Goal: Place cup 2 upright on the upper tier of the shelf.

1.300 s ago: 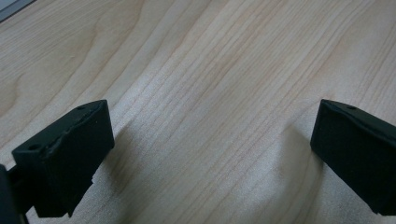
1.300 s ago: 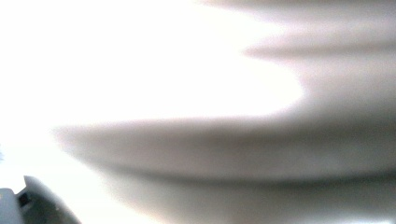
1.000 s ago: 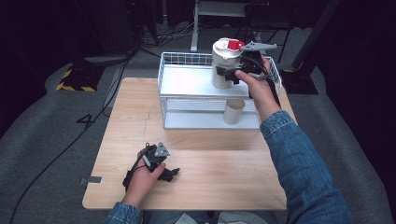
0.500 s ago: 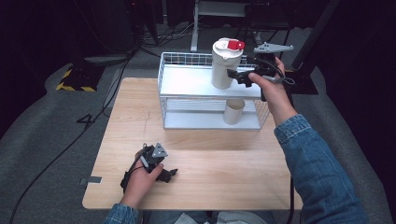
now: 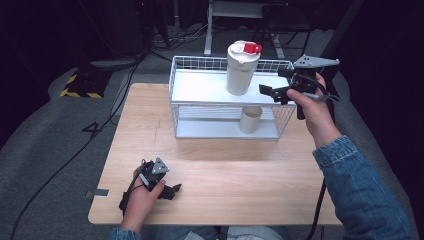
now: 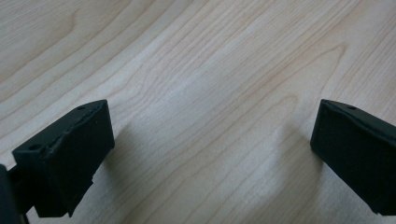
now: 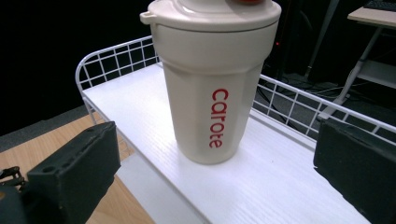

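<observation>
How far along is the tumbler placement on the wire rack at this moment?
Done: the cream tumbler stands upright on the top shelf of the white wire rack, free of any grip. In hand: the right tongs hang open beside it, jaws apart, nothing between them. The left tongs rest open on the wooden table. Left, probably: only drawing the right hand clear. A second cup sits on the lower shelf.

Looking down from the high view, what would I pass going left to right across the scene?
Left gripper on the wooden table → cream tumbler on the white wire shelf rack → right gripper, held open just beside the tumbler.
</observation>
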Demonstrator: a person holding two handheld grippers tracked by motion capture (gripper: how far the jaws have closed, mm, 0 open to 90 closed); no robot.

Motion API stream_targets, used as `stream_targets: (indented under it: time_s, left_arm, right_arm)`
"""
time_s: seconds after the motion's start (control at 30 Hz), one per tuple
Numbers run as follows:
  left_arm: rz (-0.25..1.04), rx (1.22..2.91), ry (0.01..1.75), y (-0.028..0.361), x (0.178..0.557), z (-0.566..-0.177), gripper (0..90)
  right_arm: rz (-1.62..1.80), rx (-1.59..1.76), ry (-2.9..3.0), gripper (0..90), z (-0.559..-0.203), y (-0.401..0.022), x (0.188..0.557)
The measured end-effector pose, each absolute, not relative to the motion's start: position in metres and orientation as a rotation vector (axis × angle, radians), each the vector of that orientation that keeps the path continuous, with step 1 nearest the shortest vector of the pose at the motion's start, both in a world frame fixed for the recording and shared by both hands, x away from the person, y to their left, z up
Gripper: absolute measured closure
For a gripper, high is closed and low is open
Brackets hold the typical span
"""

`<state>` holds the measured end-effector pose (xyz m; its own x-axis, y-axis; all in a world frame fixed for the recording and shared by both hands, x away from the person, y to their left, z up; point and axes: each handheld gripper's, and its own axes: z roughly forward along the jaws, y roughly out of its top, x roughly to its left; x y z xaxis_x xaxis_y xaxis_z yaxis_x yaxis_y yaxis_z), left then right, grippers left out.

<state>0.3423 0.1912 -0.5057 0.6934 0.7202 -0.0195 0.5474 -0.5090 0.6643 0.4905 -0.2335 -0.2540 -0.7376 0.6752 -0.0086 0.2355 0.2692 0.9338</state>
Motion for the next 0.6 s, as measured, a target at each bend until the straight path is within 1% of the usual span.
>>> stream_targets:
  time_s: [0.2, 0.6]
  left_arm:
    - [0.362, 2.245, 0.974, 0.195, 0.339, -0.506, 0.1]
    - [0.361, 2.242, 0.978, 0.195, 0.339, -0.506, 0.1]
  right_arm:
    - [1.441, 0.804, 2.154, 1.3, -0.256, -0.249, 0.471]
    - [1.333, 0.862, 2.212, 3.2, -0.275, -0.267, 0.431]
